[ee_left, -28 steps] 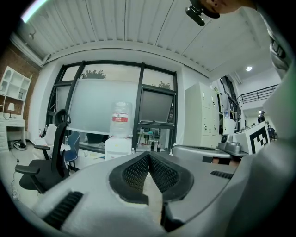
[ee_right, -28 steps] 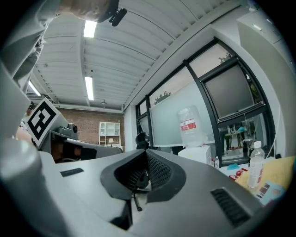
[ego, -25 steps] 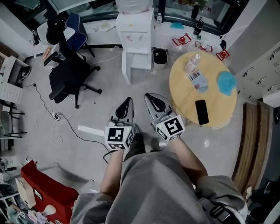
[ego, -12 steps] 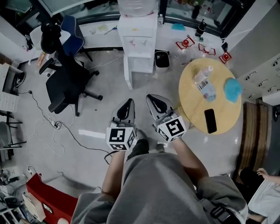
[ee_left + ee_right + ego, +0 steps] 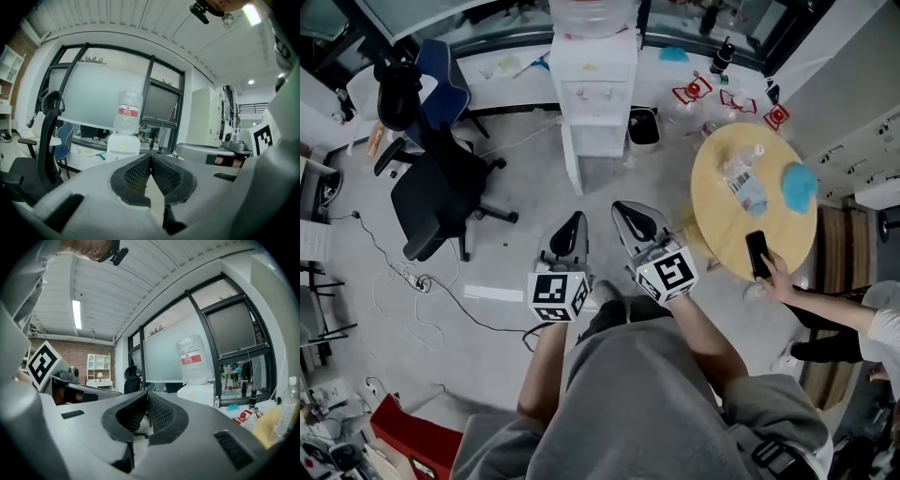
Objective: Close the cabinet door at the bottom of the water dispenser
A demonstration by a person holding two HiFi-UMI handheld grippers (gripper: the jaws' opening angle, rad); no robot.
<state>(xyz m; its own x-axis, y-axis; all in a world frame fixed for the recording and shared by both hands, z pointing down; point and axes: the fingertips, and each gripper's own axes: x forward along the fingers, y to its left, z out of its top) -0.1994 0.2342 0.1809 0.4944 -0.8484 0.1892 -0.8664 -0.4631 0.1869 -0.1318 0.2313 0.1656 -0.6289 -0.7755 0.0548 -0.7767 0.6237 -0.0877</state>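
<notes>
I was looking down on a wide grey floor [image 5: 525,234], with the round wooden table [image 5: 727,220] to my right and the black office chair [image 5: 431,192] to my left. Straight ahead, well apart from me, stood the white water dispenser [image 5: 592,70] with its bottle on top. At its foot the cabinet door [image 5: 570,161] stood swung out toward me on the left side of the cabinet, so the task was not yet begun. A small black bin [image 5: 644,125] sat just beside the dispenser on the right.

The left gripper [image 5: 574,217] and the right gripper [image 5: 625,207] were held low in front of me, side by side. In each gripper's own view the ribbed pads were pressed together with nothing between them.

My worries from there were these. Closed tips are narrow, so a push on the door's thin edge could have slid off. A hard shove might have rocked the dispenser and its top-heavy bottle. Another person's hand [image 5: 772,274] was reaching for the phone [image 5: 757,253] on the table, near my right. A loose cable [image 5: 411,275] lay on the floor to the left.
</notes>
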